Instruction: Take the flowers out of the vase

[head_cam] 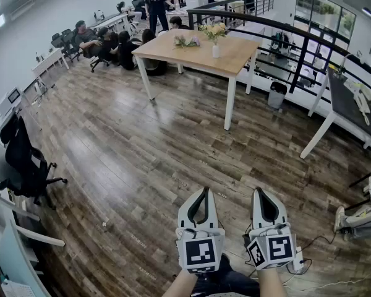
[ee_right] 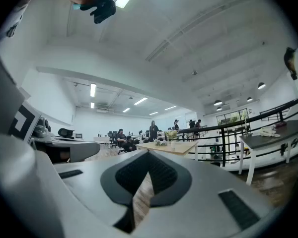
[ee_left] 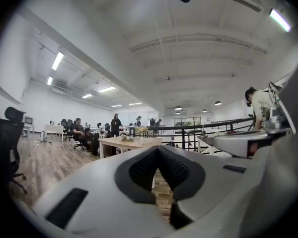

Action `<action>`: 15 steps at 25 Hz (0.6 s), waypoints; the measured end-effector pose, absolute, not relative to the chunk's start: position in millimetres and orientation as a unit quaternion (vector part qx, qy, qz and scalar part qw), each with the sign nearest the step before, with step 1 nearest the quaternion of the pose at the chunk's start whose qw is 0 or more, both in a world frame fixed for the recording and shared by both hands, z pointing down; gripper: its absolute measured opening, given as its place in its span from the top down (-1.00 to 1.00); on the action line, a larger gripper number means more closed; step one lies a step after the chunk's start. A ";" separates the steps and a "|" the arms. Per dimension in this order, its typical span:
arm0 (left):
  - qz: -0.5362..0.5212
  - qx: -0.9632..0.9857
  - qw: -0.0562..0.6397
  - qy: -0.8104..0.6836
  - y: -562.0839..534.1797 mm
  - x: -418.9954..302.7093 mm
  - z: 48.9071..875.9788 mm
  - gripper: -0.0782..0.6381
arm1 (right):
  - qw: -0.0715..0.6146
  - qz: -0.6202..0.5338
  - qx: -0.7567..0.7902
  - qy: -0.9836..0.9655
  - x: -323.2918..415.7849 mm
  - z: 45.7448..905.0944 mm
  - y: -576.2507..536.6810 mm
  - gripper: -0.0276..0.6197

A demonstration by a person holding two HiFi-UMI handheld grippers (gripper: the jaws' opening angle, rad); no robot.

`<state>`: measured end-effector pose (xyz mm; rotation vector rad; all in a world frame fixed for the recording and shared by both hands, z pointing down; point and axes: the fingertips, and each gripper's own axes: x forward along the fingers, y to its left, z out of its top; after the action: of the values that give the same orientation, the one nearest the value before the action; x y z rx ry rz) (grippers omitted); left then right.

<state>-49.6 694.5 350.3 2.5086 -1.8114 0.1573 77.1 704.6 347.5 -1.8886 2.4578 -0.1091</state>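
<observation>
Distance is the whole story here. The vase (head_cam: 216, 51) stands way off at the far end of the room on the wooden table (head_cam: 241, 57), and both grippers are down at the near edge of the head view, well apart from it. The flowers (head_cam: 214, 31) sit in it, stems upright and blooms spreading above the rim, so I'd guess the pull has to go straight up along the stems. A second little bunch (head_cam: 187, 41) lies flat on the tabletop just left of the vase (already out or never in, can't tell).

Left gripper (head_cam: 205, 190) is clenched on nothing, tips touching, aimed roughly level at the table. Right gripper (head_cam: 260, 190) is the same deal: jaws pressed together, empty. The vase lies dead ahead, more or less between their two lines of aim and a touch closer to the left one's in the head view, so neither hand has a real edge.

Nothing blocks the way as far as I can see. Bare plank floor (head_cam: 173, 147) runs from the grippers to the table. A black office chair (head_cam: 21, 159) sits off to the left and a white table (head_cam: 349, 101) to the right. A dark railing (head_cam: 284, 26) runs behind the wooden table, and a bin (head_cam: 276, 94) stands just right of it. People (head_cam: 105, 42) sit far left. My read is that the task hasn't started: walk over first, then open the jaws.
</observation>
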 end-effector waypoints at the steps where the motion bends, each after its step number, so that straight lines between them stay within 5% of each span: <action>1: 0.045 0.810 0.012 -0.584 692.5 -49.7 348.1 0.67 | 0.020 -0.035 -0.609 0.792 77.0 347.5 703.9 0.93; 15: 0.048 0.812 0.006 -0.582 690.0 -48.4 346.2 0.67 | 0.025 -0.035 -0.608 0.793 76.8 347.3 701.5 0.93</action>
<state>-48.4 690.0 346.2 2.5403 -1.8226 0.1503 76.8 701.5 347.3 -1.8801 2.4526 -0.1085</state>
